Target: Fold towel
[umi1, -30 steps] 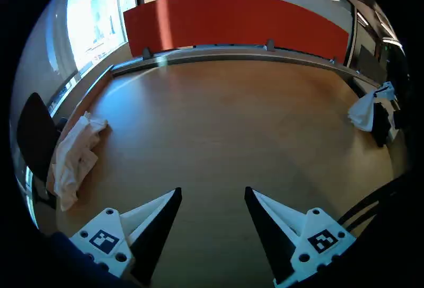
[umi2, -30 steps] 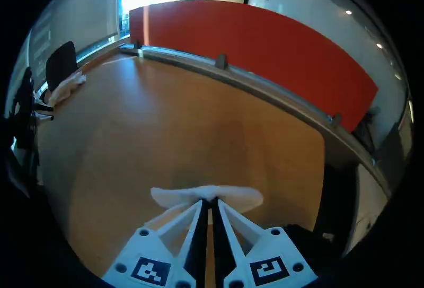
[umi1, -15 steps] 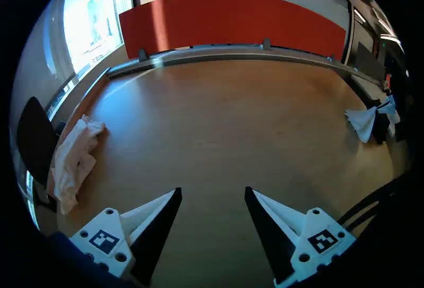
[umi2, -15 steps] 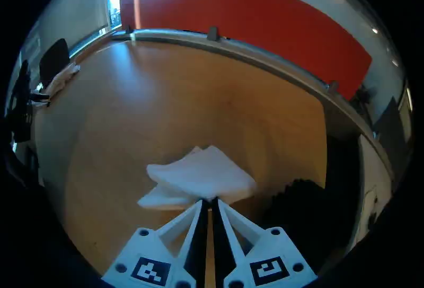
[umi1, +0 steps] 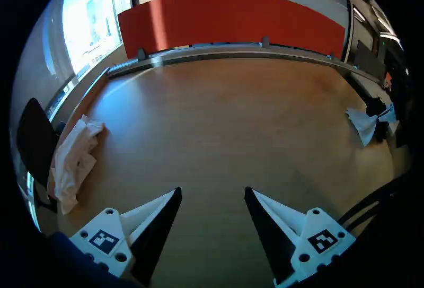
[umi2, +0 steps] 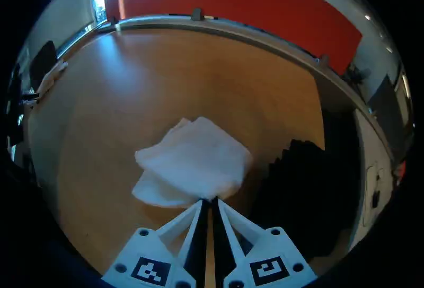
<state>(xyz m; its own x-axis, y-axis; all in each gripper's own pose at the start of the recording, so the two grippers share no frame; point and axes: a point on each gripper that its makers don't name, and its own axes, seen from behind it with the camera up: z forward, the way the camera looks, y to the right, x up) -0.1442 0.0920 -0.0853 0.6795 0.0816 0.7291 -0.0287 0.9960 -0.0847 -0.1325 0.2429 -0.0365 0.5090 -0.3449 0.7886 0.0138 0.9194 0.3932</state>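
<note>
While pinching towel (umi2: 191, 163), right jaws angled downward.

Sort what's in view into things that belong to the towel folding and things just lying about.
For the job: white towel, pinched at its edge by the shut right gripper; left gripper, open; wooden table.
Lying about: crumpled cloth pile at the table's edge; black chair; red partition.

Both low over table (umi1: 222, 118); towel (umi2: 193, 166) shared
</note>
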